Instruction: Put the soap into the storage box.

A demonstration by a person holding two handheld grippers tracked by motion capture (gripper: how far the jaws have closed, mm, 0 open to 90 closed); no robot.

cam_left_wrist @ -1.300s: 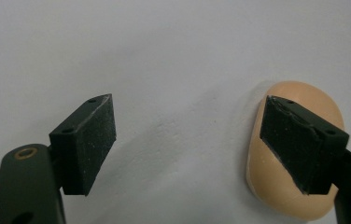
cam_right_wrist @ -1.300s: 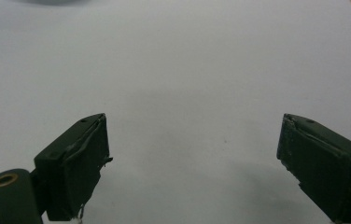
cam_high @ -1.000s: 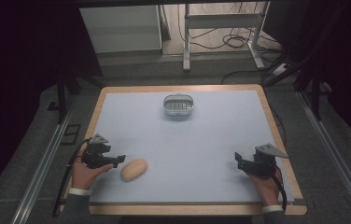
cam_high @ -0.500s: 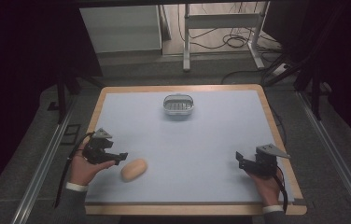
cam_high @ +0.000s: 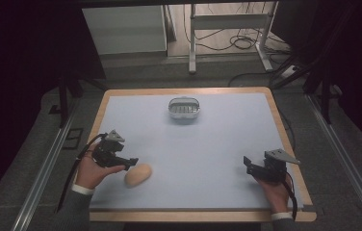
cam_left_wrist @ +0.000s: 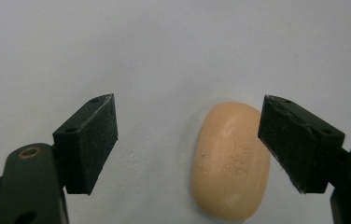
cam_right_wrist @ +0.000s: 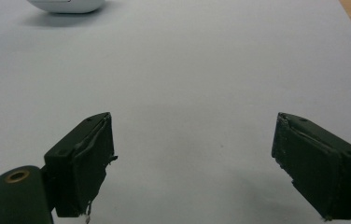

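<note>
Peach-coloured soap bar (cam_high: 138, 174) lies flat on the pale blue tabletop (cam_high: 217, 159), near the front left corner, just to the right of the left claw (cam_high: 130, 162). In the left gripper view the soap bar (cam_left_wrist: 230, 161) sits below and between the jaws but off-centre, close under the right-hand pad (cam_left_wrist: 295, 140) and well apart from the left-hand pad (cam_left_wrist: 92, 140). The jaws stand wide; nothing is between the pads and neither presses on the bar.

The step in hand appears to be the approach to grasp the soap. To do it well, the left claw should probably shift sideways until the bar is centred in the gap, then descend so that both pads meet the long flanks at mid-height. Soap is likely smooth and rounded, so an off-centre or high pinch could squirt it out or spin it on the tabletop; a slow, even closure across the narrow width is the safer choice.

A metal soap dish (cam_high: 184, 108) stands at the far middle of the tabletop, well apart from the bar, and is judged the probable destination.

The right claw (cam_high: 250, 166) rests near the front right edge; in the right gripper view its jaws are spread wide over bare surface, holding and touching nothing
</note>
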